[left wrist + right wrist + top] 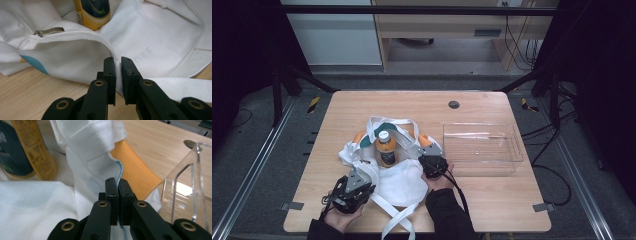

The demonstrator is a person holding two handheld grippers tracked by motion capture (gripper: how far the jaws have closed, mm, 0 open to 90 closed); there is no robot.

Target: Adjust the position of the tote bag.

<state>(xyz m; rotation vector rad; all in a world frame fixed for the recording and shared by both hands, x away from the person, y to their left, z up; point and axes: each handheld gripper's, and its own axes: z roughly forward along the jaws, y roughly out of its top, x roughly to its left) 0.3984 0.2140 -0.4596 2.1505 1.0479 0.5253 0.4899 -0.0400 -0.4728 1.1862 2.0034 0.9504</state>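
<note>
Gripping: my left fingers [118, 65] are pinching the white bag [399, 182] at its near zippered rim.
Right fingers [117, 185]: I am clamping them tight on the bag's right edge.
Bag: it is lying open on the desk [492, 200].
Bottle [385, 148]: it is standing upright inside the bag.
Clear tray [504, 167]: it is sitting just right of the bag.

Two black claws are seen: the left claw [355, 176] is topped by a grey three-cornered plate, and a black cable is trailed from the right claw [430, 159]. Brass-ringed pivot holes are set in the black jaw links. Dark sleeves are worn on both forearms.
</note>
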